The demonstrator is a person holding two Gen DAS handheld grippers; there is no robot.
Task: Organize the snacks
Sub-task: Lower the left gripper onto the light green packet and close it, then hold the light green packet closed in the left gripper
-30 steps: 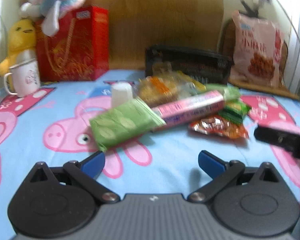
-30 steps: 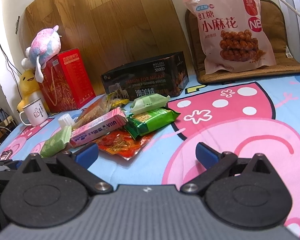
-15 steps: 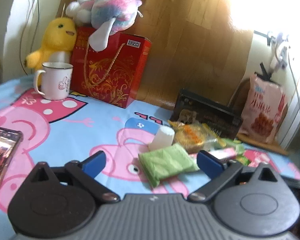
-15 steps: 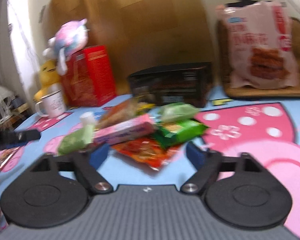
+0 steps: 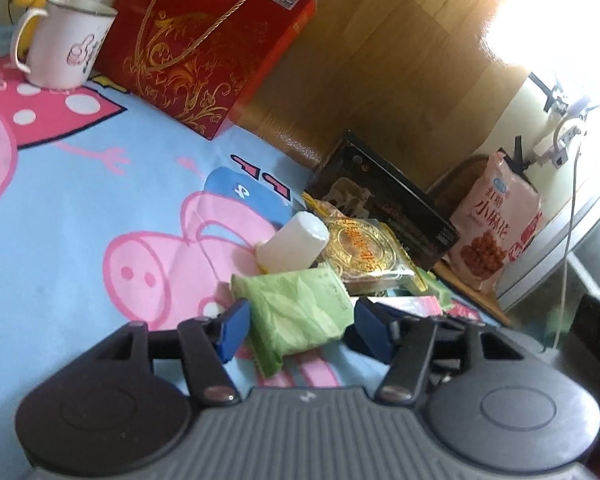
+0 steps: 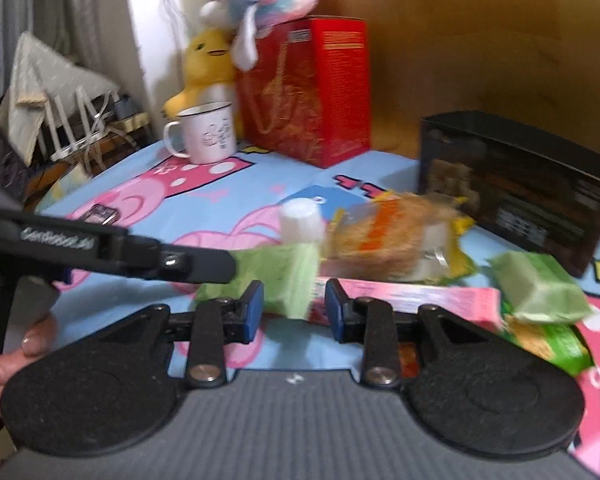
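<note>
Green packet (image 5: 300,316) lies between my left tool (image 5: 296,328) pads, long axis pointing away (jaws just narrowing, untouching); right tool (image 6: 294,308) half-closed, empty.

Window glare; right view seemingly motion-blurred.

Left hand-held gripper (image 5: 298,330) low in the frame's centre, blue-padded jaws part open and just been closing, right hand-held gripper (image 6: 294,312) jaws narrower, likewise closing, person's hand (image 6: 8,356) at lower left edge gripping a handle
</note>
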